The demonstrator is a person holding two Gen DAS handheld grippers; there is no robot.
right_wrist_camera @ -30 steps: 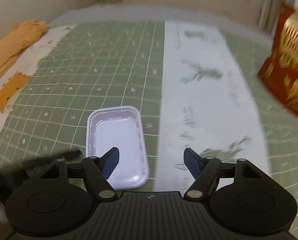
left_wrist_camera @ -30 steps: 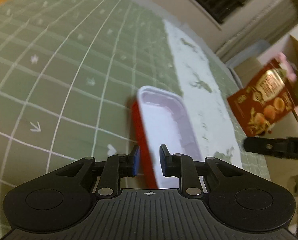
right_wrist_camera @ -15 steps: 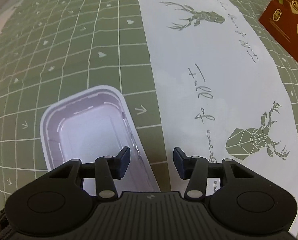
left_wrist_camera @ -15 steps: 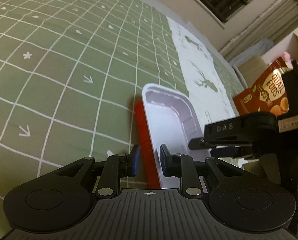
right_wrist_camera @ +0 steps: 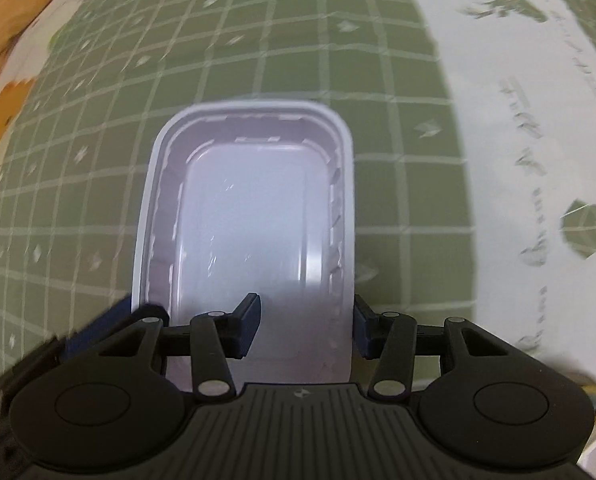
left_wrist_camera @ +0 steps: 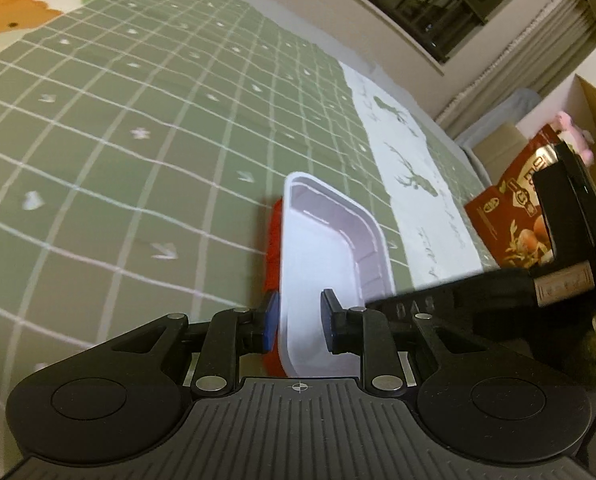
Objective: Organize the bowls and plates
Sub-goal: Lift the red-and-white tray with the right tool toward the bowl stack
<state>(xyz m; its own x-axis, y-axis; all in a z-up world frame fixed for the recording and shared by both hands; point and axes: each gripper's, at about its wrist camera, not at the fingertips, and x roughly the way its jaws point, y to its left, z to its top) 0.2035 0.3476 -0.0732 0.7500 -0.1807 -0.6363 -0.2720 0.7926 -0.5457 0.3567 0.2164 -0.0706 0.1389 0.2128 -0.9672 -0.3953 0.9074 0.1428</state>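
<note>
**2 tongs, 1 tray**

The rectangular white tray with the red outer wall lies on the green grid-patterned bed cover, and both tools are on it. The left tongs straddle the tray's left long wall at its near end: 1 blue pad outside against the red, the other inside the basin, jaws opening a little with the wall between them, and whether the pads press on it cannot be told.

From the right wrist view, the right tongs come down steeply over the tray and bracket its right long wall at the near end, 1 finger inside, 1 outside at 3 o'clock, looking pressed onto the rim.

In the left view the right tool's black body crosses in from 3 o'clock. Behind it stands a red snack bag, beside the white deer-printed stripe.
</note>
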